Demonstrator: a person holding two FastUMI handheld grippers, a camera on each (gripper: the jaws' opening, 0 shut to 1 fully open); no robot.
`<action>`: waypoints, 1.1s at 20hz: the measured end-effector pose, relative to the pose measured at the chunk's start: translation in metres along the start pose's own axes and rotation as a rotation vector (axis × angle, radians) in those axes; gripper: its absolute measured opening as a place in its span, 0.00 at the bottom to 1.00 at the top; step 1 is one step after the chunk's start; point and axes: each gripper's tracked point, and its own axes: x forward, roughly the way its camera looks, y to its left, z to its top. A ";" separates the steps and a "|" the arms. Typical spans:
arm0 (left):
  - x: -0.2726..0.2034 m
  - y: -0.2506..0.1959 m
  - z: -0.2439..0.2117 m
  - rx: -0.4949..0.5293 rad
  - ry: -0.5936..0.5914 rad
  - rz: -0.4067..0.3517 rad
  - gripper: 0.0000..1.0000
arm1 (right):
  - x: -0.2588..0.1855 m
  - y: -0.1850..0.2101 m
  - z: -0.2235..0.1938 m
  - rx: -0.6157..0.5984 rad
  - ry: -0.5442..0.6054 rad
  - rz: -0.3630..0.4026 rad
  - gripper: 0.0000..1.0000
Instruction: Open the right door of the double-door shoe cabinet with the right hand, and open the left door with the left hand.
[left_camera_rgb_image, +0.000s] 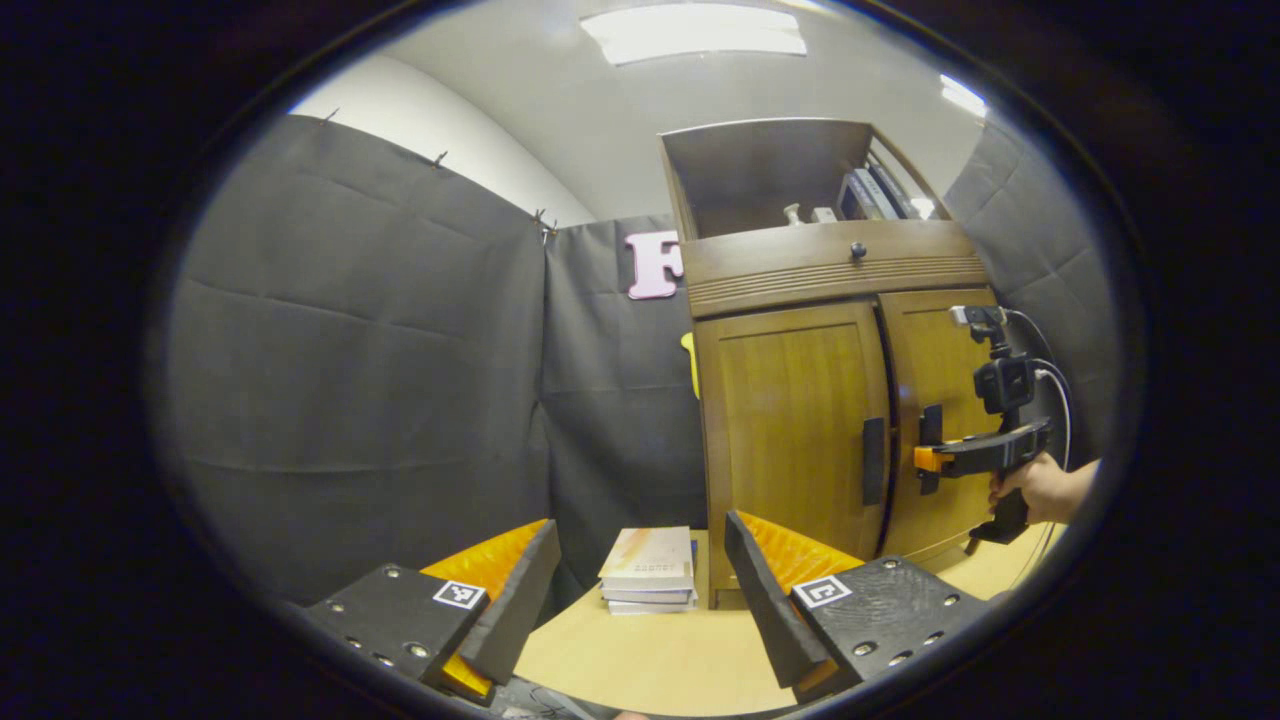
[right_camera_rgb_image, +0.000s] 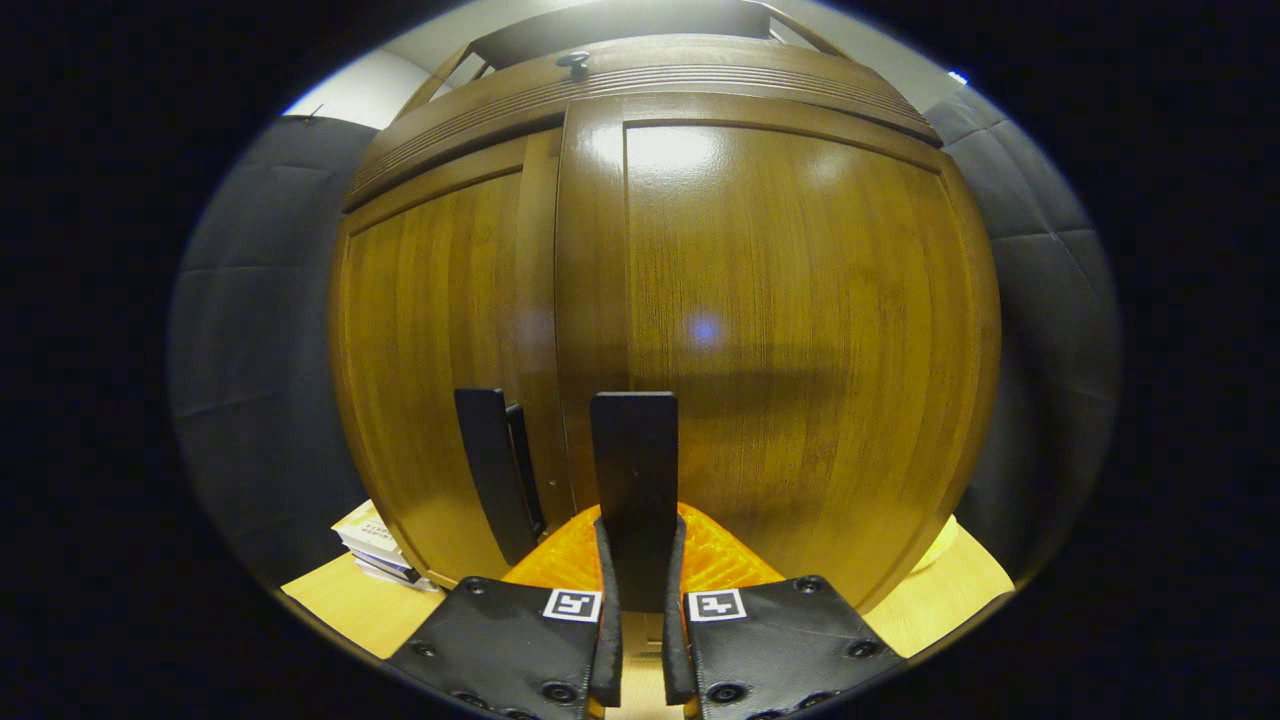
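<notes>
2 doors of the shoe cabinet (left_camera_rgb_image: 800, 400) on the desk (left_camera_rgb_image: 650, 660) look closed. The right hand-held gripper (right_camera_rgb_image: 640, 590) is clamped on the right door's handle (right_camera_rgb_image: 634, 470), presumably to pull it open; the left hand-held gripper (left_camera_rgb_image: 640, 590) waits spread apart, away from the left door's handle (left_camera_rgb_image: 873, 460). Hinges are hidden.

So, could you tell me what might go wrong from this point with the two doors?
1. The right hand-held gripper pinches only the lower end of the right handle; it could slip off when pulled.
2. The left hand-held gripper hangs open, well short of the left handle, so the right door may swing first.
3. The books lie by the cabinet's left corner, where the left door could perhaps catch them.
</notes>
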 end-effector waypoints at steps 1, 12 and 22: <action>0.000 0.000 0.000 -0.003 -0.003 -0.002 0.95 | -0.003 -0.001 0.001 0.000 0.003 0.004 0.18; -0.001 -0.004 0.000 -0.011 -0.034 -0.065 0.95 | -0.032 -0.006 0.012 -0.006 -0.003 0.034 0.18; -0.006 -0.011 0.004 -0.020 -0.054 -0.129 0.95 | -0.062 -0.019 0.010 -0.002 -0.007 0.013 0.18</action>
